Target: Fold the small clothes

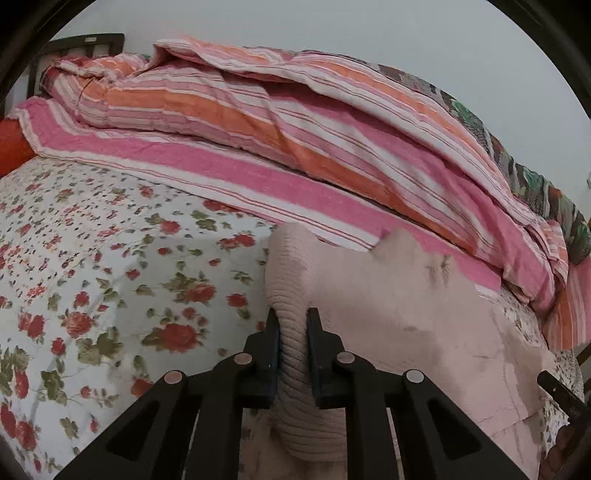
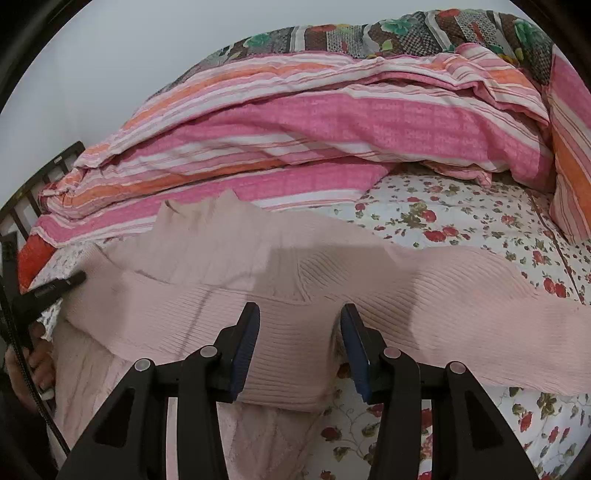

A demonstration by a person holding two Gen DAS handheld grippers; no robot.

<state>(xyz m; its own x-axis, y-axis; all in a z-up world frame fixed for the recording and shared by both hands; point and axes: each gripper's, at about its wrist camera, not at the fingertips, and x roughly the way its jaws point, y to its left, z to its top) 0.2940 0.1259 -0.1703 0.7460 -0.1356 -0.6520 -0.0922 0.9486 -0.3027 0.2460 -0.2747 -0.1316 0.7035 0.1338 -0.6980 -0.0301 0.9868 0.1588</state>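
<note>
A pale pink ribbed knit garment [image 1: 406, 302] lies on the floral bedsheet [image 1: 92, 258]. My left gripper [image 1: 293, 317] is shut on a bunched ribbed edge of it, which rises between the fingers. In the right wrist view the same garment [image 2: 280, 295] spreads wide across the bed, one sleeve reaching to the right [image 2: 498, 321]. My right gripper [image 2: 299, 314] is open, its fingers either side of a folded part of the garment. The left gripper's fingertip shows at the left edge [image 2: 55, 286].
A pink, orange and white striped quilt [image 1: 295, 147] is heaped along the far side of the bed, with a patchwork blanket [image 2: 388, 33] behind it. A dark headboard [image 1: 85, 42] and an orange pillow [image 1: 14, 144] are at the left.
</note>
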